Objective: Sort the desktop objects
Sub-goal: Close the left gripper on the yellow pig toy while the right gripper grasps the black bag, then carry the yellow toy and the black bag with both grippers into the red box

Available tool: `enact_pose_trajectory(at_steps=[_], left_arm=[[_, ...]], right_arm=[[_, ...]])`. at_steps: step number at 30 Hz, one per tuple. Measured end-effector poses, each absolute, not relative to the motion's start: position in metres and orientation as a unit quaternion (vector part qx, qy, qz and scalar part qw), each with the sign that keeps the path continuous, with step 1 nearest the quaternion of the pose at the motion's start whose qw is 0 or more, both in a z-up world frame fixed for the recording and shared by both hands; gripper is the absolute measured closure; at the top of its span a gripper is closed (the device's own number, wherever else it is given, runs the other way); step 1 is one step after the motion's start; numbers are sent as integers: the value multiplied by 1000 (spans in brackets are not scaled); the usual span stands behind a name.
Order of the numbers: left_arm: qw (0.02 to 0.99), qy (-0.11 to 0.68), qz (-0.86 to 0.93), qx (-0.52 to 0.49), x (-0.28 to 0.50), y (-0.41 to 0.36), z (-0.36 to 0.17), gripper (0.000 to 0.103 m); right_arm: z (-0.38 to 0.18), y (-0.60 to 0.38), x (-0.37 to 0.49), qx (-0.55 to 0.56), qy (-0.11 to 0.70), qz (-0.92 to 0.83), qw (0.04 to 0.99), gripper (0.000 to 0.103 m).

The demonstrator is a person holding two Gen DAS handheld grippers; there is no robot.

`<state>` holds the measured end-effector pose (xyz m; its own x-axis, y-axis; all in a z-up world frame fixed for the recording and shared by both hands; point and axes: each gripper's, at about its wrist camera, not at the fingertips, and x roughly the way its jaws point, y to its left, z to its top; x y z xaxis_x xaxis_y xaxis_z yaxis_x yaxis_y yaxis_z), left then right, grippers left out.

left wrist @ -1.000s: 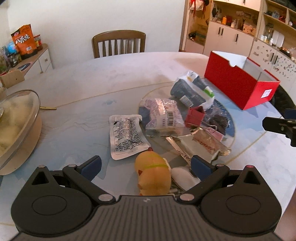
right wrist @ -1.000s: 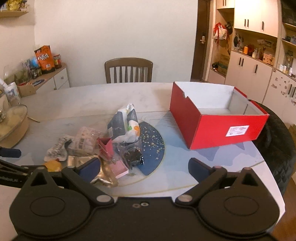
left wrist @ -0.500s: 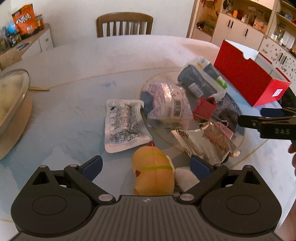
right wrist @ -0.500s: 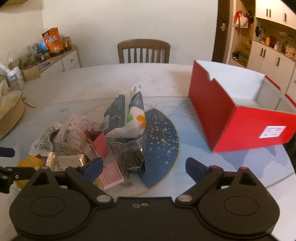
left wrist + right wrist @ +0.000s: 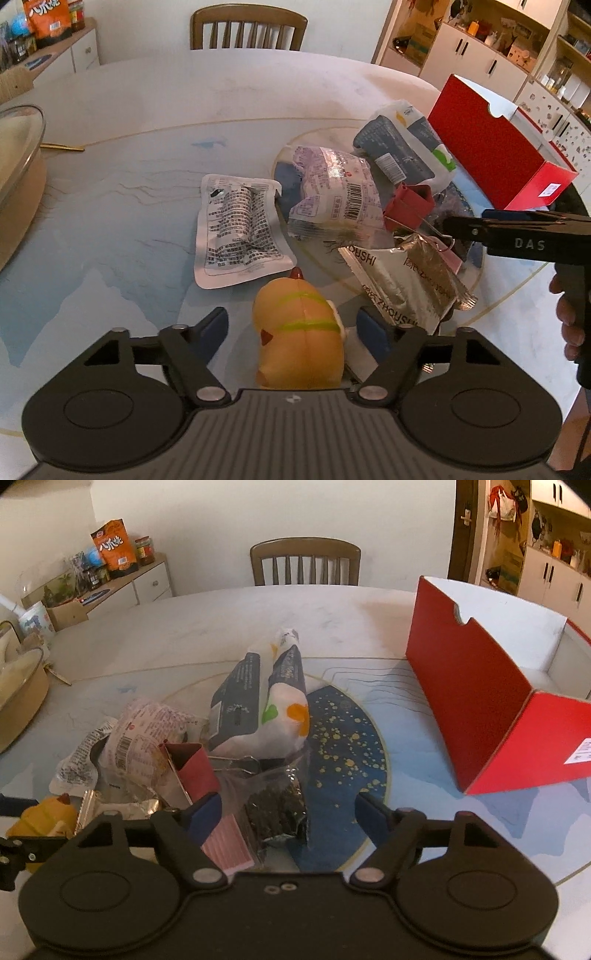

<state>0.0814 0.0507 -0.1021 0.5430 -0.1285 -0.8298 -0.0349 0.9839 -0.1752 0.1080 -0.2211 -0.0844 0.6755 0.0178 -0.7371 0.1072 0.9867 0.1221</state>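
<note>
Lying across a round table (image 5: pixel 155 110), the clutter gathers at the middle, with bare marble toward twelve o'clock, up to the chair (image 5: pixel 306 563), and bare surface toward nine o'clock as far as the covered dish (image 5: pixel 18 147) at the left edge. A red box (image 5: pixel 491 716) stands open at two o'clock in the right wrist view, well apart from the pile, with free tabletop between them.

The left gripper (image 5: pixel 293 334) is spread wide around a yellow toy duck (image 5: pixel 299 339), one fingertip on each side and neither plainly touching it. Just beyond the duck, at eleven o'clock, lies a flat white packet (image 5: pixel 238 230); at one o'clock a silver foil packet (image 5: pixel 410 284) lies against the right fingertip.

The right gripper (image 5: pixel 288 818) is also released, holding nothing. Between its fingers sits a clear bag of dark bits (image 5: pixel 279 808), with a pink pad (image 5: pixel 227 845) beside the left finger. A red binder clip (image 5: pixel 194 771) stands just past that finger at eleven o'clock, and a white and grey bag (image 5: pixel 266 705) rises at twelve o'clock behind it.
</note>
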Motion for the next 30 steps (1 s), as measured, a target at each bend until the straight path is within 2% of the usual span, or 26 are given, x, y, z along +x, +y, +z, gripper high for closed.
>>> enact_pose_trajectory(at_steps=[4, 9, 10, 12, 21, 30], left_arm=[[871, 480, -37, -96, 82, 51, -101, 42], [870, 481, -38, -101, 83, 51, -100, 48], [870, 481, -38, -105, 83, 53, -100, 54], [867, 484, -36, -116, 83, 56, -101, 54], [869, 481, -35, -116, 77, 57, -96, 57], [877, 464, -39, -121, 70, 53, -80, 57]], right_arm=[[-86, -218, 112, 77, 405, -18, 911, 33], [-88, -219, 116, 88, 413, -19, 906, 47], [-89, -220, 117, 92, 415, -19, 905, 49], [-89, -222, 117, 100, 419, -20, 902, 55], [-86, -226, 112, 122, 423, -26, 898, 69], [-74, -237, 89, 152, 412, -43, 897, 73]])
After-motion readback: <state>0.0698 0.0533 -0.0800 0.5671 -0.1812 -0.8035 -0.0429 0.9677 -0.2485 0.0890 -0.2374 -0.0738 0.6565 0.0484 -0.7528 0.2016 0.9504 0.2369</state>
